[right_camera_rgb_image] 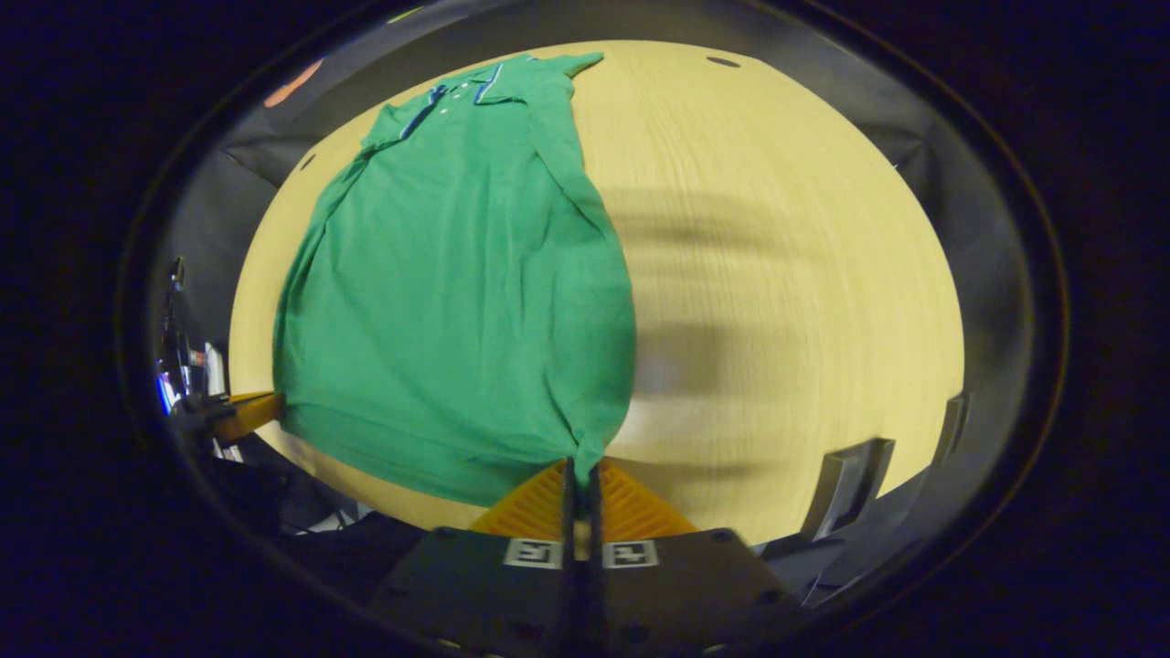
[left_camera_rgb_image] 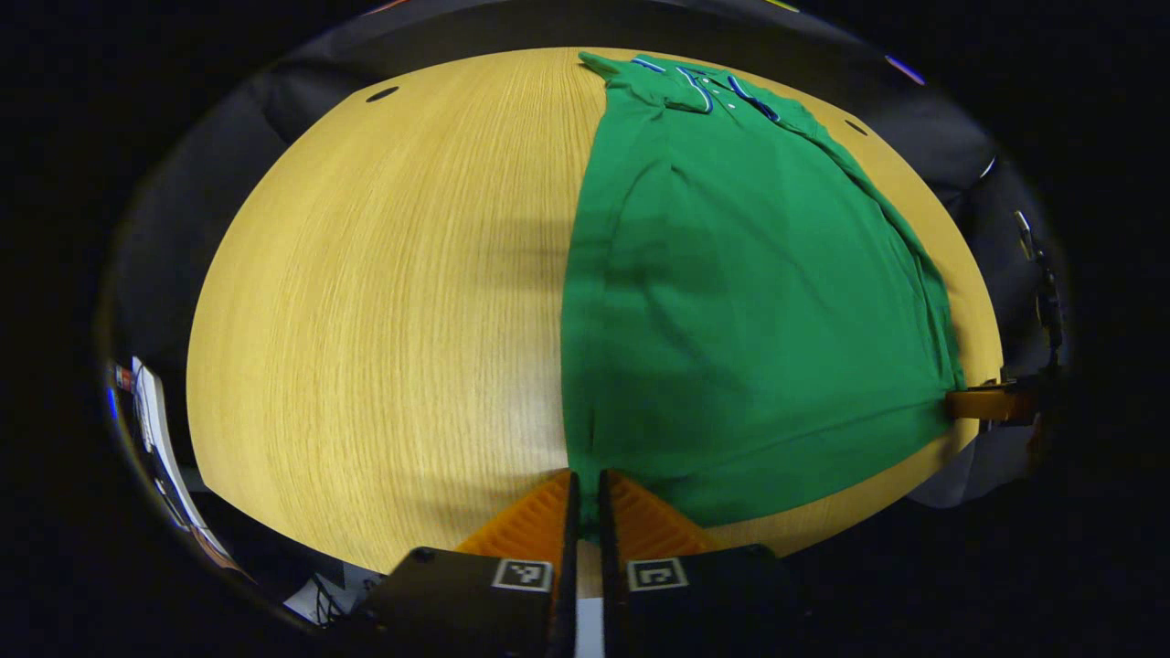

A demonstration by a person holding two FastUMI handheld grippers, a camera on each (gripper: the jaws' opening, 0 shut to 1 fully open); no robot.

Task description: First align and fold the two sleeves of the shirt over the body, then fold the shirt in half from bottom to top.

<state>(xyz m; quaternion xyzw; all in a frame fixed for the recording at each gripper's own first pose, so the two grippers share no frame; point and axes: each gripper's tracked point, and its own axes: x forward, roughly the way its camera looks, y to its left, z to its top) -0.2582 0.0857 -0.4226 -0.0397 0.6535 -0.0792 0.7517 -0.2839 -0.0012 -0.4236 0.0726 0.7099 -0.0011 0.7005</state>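
Across the wooden table (left_camera_rgb_image: pixel 384 302) we are pinching the green shirt's (left_camera_rgb_image: pixel 731 302) bottom hem corners, left tool (left_camera_rgb_image: pixel 585 498) and right tool (right_camera_rgb_image: pixel 581 482) both clenched on cloth, preparing, we judge, to carry them toward twelve o'clock.

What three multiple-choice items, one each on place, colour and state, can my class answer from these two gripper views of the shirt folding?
1. Where does the left gripper grip the shirt?
A. at the collar
B. at a bottom hem corner
C. at a sleeve cuff

2. What colour is the shirt?
A. green
B. red
C. white

3. How do the sleeves lie?
A. spread out on the table
B. hanging off the table edge
C. folded over the body

Answers: 1 B, the fingers close on the near corner, far from the collar. 2 A, green cloth in both views. 3 C, the shirt forms a narrow strip, and the right gripper pinches the other hem corner.
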